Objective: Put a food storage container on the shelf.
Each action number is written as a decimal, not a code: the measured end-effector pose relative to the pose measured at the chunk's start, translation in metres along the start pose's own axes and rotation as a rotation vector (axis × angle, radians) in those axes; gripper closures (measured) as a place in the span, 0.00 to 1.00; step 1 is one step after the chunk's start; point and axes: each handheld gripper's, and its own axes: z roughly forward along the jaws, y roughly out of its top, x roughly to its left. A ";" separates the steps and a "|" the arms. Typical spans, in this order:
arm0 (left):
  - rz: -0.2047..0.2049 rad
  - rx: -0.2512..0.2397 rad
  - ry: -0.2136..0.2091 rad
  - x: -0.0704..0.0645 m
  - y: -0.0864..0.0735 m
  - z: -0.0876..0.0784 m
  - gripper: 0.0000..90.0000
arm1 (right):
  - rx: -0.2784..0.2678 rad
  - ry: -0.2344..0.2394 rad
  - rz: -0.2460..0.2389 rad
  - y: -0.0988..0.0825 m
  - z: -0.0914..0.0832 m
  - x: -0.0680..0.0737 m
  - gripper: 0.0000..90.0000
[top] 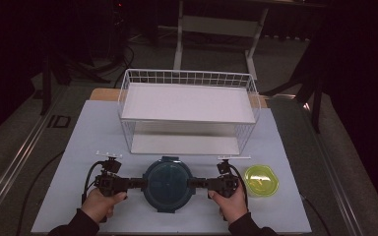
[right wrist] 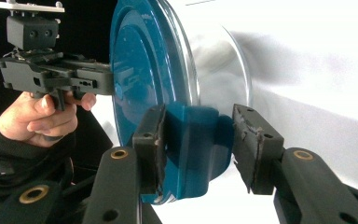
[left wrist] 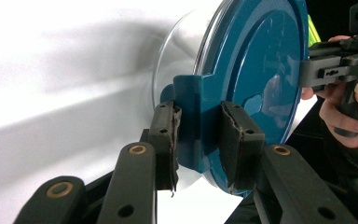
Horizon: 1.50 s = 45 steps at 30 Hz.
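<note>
The high view is dim and grainy, its dark surroundings swallowing detail beyond the white-covered table (top: 103, 128). Both gripper views overexpose that surface to glare, with soft grey shadows and blurred near edges.

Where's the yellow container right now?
In the high view the yellow container sits on the white table at the right, just beyond the right gripper, beside the blue-lidded round container.

A round clear container with a dark teal lid (top: 168, 183) sits near the surface's (top: 93, 128) front edge, left tool (top: 143, 184) and right tool (top: 191, 183) at its sides.
</note>
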 end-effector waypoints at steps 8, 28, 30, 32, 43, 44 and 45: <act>-0.001 -0.010 -0.007 -0.004 0.000 -0.001 0.76 | -0.017 -0.004 -0.025 0.003 -0.004 0.003 0.63; 0.059 -0.083 -0.042 -0.040 0.029 -0.028 0.75 | -0.093 0.010 -0.098 0.030 -0.042 0.037 0.63; 0.073 -0.087 -0.039 -0.045 0.034 -0.032 0.75 | -0.100 0.015 -0.106 0.034 -0.046 0.040 0.63; 0.081 -0.101 -0.043 -0.050 0.039 -0.036 0.75 | -0.108 0.021 -0.108 0.037 -0.050 0.043 0.63; 0.153 -0.156 -0.052 -0.081 0.079 -0.051 0.75 | -0.175 0.046 -0.133 0.066 -0.079 0.058 0.63; 0.160 -0.159 -0.054 -0.084 0.085 -0.052 0.75 | -0.184 0.048 -0.133 0.070 -0.083 0.059 0.63; 0.158 -0.165 -0.057 -0.086 0.089 -0.053 0.75 | -0.189 0.044 -0.142 0.075 -0.087 0.062 0.63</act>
